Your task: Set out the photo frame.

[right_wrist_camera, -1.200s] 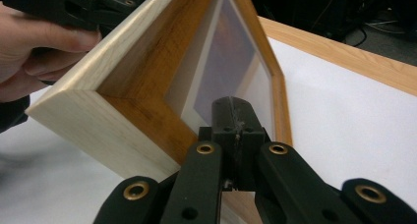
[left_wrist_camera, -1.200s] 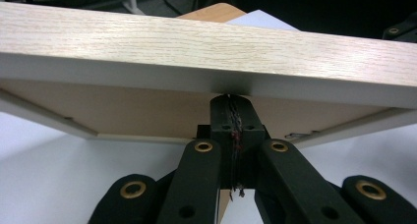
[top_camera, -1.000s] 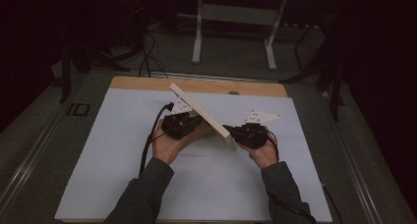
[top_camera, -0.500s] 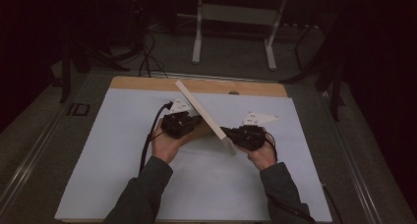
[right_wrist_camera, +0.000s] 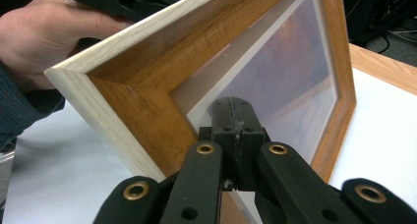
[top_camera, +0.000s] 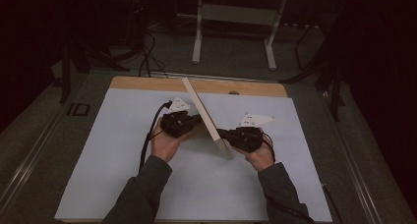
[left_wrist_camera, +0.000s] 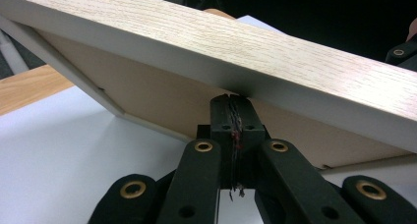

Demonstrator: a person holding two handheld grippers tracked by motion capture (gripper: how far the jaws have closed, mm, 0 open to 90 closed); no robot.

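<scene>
A wooden picture frame (top_camera: pixel 206 117) stands tilted on edge over the middle of the white sheet (top_camera: pixel 113 160) covering the table. The left gripper (top_camera: pixel 193 122), jaws pressed together, pushes its tips against the frame's back; the right gripper (top_camera: pixel 223 134), jaws likewise pressed together, meets the frame's glazed front near its lower corner.

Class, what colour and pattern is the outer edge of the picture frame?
Pale, whitish wood with fine oak-like grain on the picture frame; clearest in the left gripper view.
</scene>
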